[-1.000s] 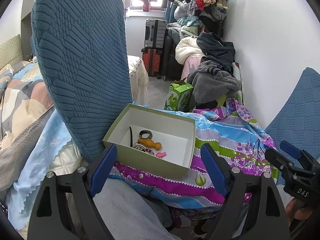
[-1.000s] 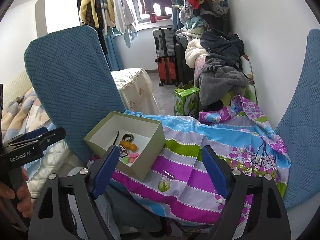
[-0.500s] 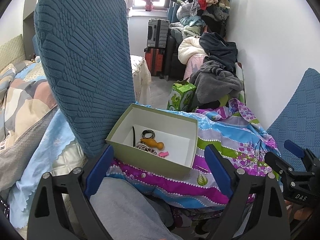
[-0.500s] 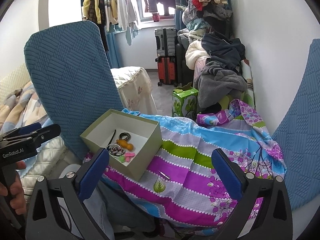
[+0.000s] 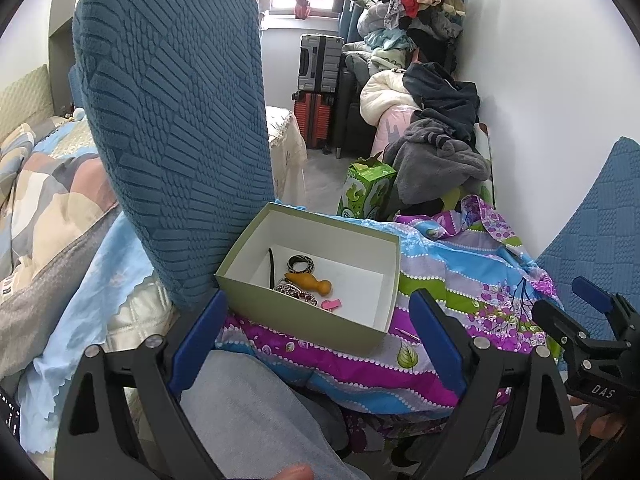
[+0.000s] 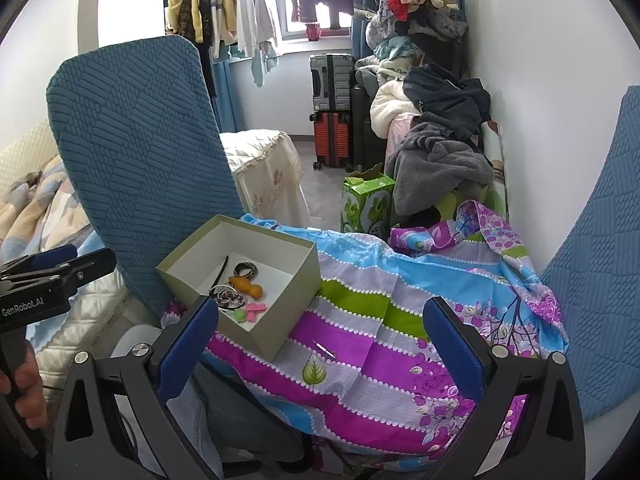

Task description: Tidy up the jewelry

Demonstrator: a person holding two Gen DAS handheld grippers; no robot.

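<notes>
The left hand-held gripper is released, its blue fingers spread wide with nothing between them. The right hand-held gripper is likewise released and empty. Just ahead of both, on the striped cloth, sits the box, holding jewelry: an orange piece, a patterned ring, a pink clip. A small pin lies on the cloth beside the box, between the right fingers. Beyond stands a blue chair back.
</notes>
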